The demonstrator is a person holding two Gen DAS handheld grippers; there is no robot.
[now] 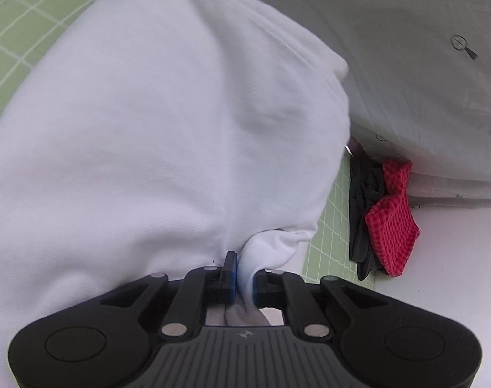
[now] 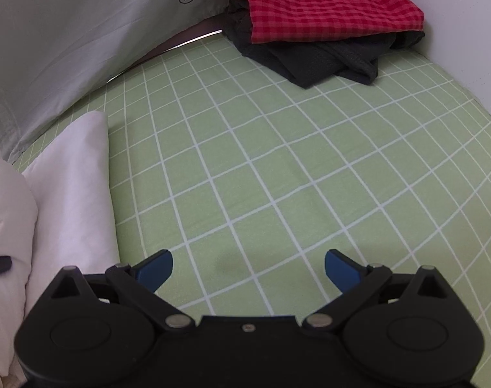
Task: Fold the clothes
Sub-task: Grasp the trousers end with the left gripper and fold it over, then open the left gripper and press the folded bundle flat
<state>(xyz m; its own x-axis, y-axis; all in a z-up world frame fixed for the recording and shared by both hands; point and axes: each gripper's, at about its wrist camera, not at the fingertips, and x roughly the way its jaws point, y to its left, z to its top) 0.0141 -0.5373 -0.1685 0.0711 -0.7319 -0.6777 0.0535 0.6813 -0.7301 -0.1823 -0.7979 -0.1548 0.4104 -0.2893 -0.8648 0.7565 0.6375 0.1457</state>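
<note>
A white garment point(image 1: 155, 135) fills most of the left wrist view, draped over the green checked sheet point(image 1: 16, 26). My left gripper point(image 1: 244, 278) is shut on a bunched fold of this white cloth, which runs down between the blue pads. In the right wrist view the same white garment point(image 2: 71, 190) lies at the left edge, partly folded. My right gripper point(image 2: 248, 266) hovers open over bare green sheet point(image 2: 277, 161) to the right of the garment, nothing between its fingers.
A folded red checked cloth point(image 2: 323, 3) lies on a dark grey garment point(image 2: 326, 58) at the far right corner, against a white wall point(image 2: 465, 26). A pale grey pillow point(image 2: 67, 42) lines the back left. The red and dark pile point(image 1: 387, 216) shows right of the white garment.
</note>
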